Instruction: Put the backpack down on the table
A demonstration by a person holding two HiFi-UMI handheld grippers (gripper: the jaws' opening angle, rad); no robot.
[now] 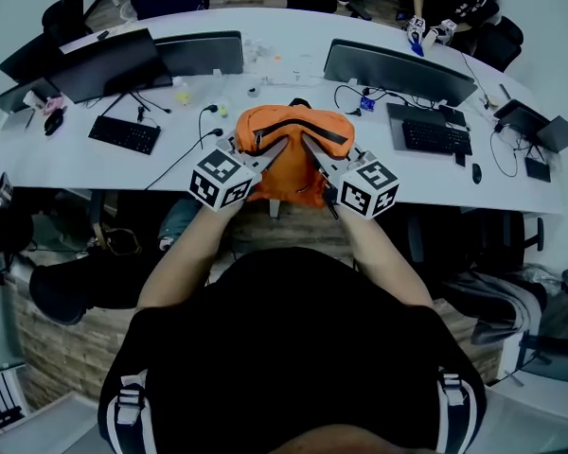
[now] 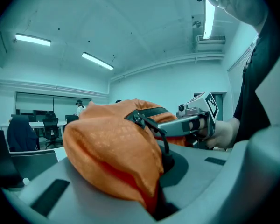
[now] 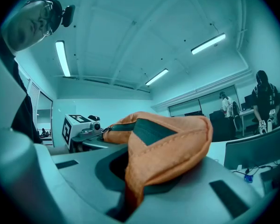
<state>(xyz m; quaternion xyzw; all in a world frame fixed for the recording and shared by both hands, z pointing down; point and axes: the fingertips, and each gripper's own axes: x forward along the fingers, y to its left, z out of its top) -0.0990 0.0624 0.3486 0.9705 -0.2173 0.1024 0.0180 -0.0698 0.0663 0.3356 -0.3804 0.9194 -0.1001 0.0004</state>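
Observation:
An orange backpack (image 1: 289, 149) with a dark zip hangs between my two grippers, above the near edge of the white table (image 1: 71, 154). My left gripper (image 1: 278, 147) is shut on a fold of its fabric on the left side. My right gripper (image 1: 309, 144) is shut on the fabric on the right side. In the left gripper view the orange cloth (image 2: 112, 143) bulges over the jaws and is pinched where they meet (image 2: 156, 205); the right gripper (image 2: 196, 120) shows beyond it. In the right gripper view a fold of the backpack (image 3: 172, 143) is clamped the same way (image 3: 130, 203).
Monitors (image 1: 398, 72) stand on the table, with keyboards (image 1: 125, 133), cables and small items between them. Another person (image 1: 450, 3) sits at the far right corner. Dark chairs and bags lie on the floor at both sides.

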